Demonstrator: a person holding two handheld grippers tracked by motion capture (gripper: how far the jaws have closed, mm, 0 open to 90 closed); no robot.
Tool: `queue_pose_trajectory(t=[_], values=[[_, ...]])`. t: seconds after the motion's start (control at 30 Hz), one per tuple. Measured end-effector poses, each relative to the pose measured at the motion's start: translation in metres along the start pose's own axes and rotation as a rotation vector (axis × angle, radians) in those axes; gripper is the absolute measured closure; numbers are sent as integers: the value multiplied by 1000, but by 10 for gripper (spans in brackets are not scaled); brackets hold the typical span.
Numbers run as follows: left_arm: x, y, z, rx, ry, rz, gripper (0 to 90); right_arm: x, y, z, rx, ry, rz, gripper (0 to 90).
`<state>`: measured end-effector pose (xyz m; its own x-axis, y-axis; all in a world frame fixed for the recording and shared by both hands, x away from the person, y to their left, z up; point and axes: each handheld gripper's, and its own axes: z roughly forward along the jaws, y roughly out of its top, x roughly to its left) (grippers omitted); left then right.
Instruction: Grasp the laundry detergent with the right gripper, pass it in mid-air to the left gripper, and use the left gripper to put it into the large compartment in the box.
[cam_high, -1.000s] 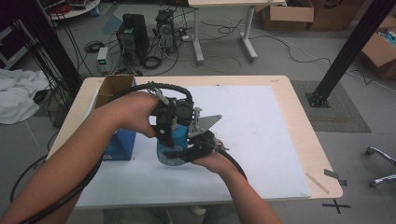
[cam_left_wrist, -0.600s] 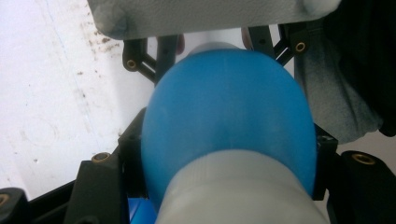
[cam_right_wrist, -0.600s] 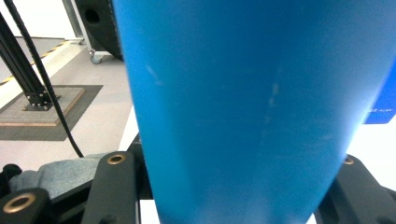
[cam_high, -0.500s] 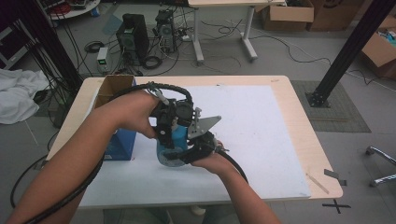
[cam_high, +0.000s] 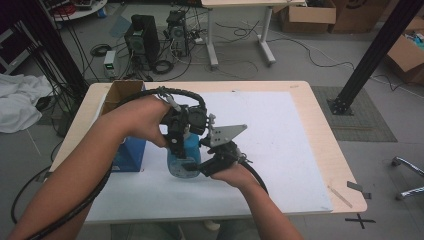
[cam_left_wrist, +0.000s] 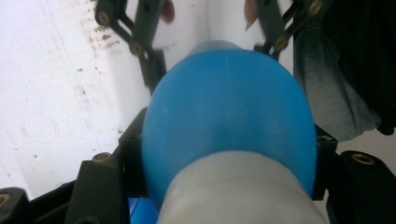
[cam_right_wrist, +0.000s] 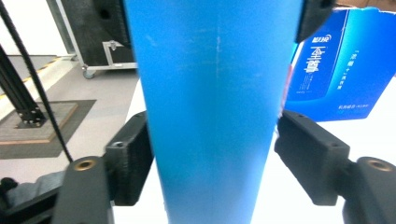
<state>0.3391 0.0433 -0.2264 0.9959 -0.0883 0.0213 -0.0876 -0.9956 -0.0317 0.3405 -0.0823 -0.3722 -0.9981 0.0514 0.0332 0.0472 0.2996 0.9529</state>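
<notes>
Since the earlier frame, both hands and the blue bottle (cam_high: 183, 156) have kept their places near the bench's (cam_high: 300, 150) centre; only the fingers of the right gripper (cam_high: 206, 167) have just been opening, with the bottle between them. Left gripper (cam_high: 176, 150), reaching in from 9 o'clock in the high view, points downward over the bottle; in the left gripper view its fingers (cam_left_wrist: 133, 154) are clamped on the bottle's rounded blue shoulder (cam_left_wrist: 229, 116), just above the pale grey cap (cam_left_wrist: 238, 191) nearest the lens. Right gripper, coming from 5 o'clock, meets the bottle low on its side; in the right gripper view the fingers (cam_right_wrist: 133, 154) flank the blue body (cam_right_wrist: 210, 107), the one at 9 o'clock touching it, the one at 3 o'clock standing slightly clear, so the hold is loosened. Blue carton (cam_high: 129, 152) stands on the white sheet (cam_high: 280, 130) just beside the bottle at 9 o'clock, and appears in the right gripper view at 2 o'clock (cam_right_wrist: 336, 70). Brown cardboard box (cam_high: 122, 90) sits at the bench's 10 o'clock corner
</notes>
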Motion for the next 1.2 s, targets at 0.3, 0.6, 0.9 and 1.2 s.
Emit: queue_pose_trajectory(t=[0.3, 0.6, 0.9, 1.2], values=[[7, -8, 0, -4, -17, -45, 381, 0, 3, -18, 40, 27, 27, 152], [12, -15, -9, -7, -43, -112, 381, -3, 14, -35, 135, 24, 23, 71], [26, -37, -36, -12, -38, -330, 380, -9, 35, -56, 372, 22, 10, 0], [46, -80, -85, -81, -17, -623, 379, -13, 57, -70, 619, 31, -36, 0]])
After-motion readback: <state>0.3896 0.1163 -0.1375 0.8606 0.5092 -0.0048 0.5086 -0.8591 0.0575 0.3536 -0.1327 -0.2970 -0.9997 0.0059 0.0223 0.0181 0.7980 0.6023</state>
